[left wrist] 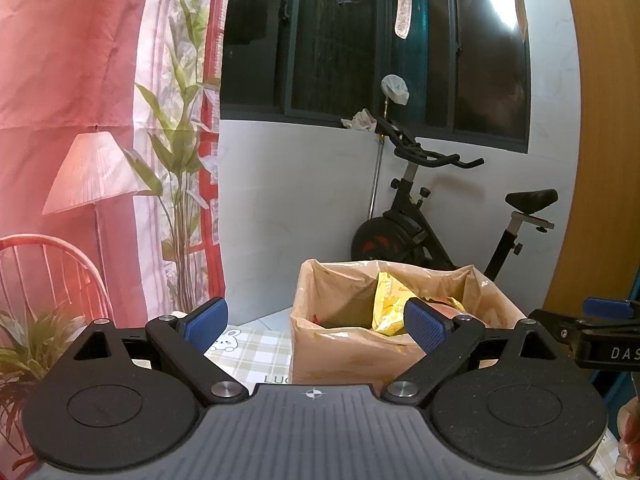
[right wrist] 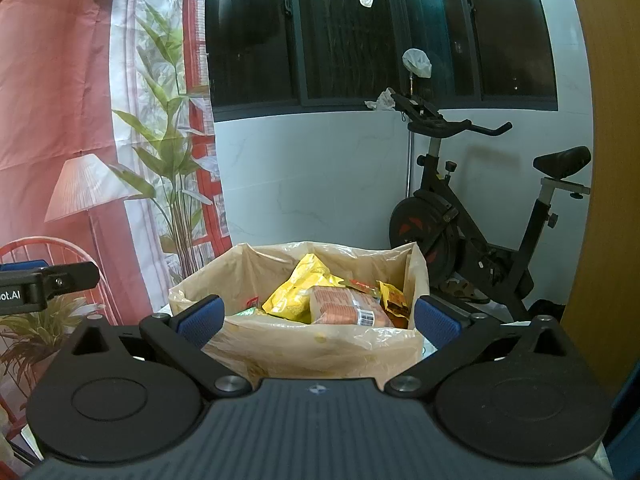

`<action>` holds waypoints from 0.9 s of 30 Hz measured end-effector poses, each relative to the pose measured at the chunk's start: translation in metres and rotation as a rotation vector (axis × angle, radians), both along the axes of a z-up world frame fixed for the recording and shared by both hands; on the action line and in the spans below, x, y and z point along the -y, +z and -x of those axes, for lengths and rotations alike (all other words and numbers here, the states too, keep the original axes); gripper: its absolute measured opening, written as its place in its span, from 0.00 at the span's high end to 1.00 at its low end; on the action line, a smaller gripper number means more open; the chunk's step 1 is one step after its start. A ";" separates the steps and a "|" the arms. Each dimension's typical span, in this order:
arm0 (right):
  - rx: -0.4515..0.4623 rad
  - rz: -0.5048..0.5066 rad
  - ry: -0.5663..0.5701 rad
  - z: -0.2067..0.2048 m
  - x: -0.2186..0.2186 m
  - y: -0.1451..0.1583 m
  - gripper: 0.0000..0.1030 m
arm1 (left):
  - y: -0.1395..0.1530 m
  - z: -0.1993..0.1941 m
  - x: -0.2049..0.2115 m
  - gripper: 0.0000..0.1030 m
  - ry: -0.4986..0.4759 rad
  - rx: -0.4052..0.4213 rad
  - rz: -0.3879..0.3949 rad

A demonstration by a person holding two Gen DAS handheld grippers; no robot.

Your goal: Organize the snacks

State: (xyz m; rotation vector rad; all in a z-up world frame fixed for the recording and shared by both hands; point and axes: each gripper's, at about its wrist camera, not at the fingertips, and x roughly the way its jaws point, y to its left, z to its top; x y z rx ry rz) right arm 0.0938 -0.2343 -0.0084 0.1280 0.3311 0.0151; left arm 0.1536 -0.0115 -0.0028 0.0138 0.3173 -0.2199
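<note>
Left wrist view: the left gripper [left wrist: 316, 322] is spread wide, nothing in it. The bag-lined box [left wrist: 404, 320] of snacks sits on the checked tablecloth [left wrist: 256, 354] at about 1 o'clock, behind the right finger.

Right wrist view: the right gripper [right wrist: 318, 320] is wide too and empty. The box [right wrist: 304, 344] is at 12 o'clock between the fingers, with a yellow packet [right wrist: 296, 294] and an orange packet [right wrist: 340, 306] inside. An exercise bike [right wrist: 480, 208] is at 2 o'clock.

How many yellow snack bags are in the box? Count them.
2: a large yellow bag mid-box, a smaller yellow packet at its right wall. Others may lie hidden underneath.
</note>
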 end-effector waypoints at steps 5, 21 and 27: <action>0.001 0.001 0.000 0.000 0.000 0.000 0.00 | 0.001 0.001 0.001 0.07 0.002 0.002 0.000; 0.000 0.001 -0.001 0.000 -0.002 0.000 0.00 | 0.003 0.001 0.000 0.07 0.002 0.007 0.003; 0.000 0.001 -0.002 0.000 -0.002 0.000 0.00 | 0.003 0.001 0.000 0.07 0.001 0.006 0.003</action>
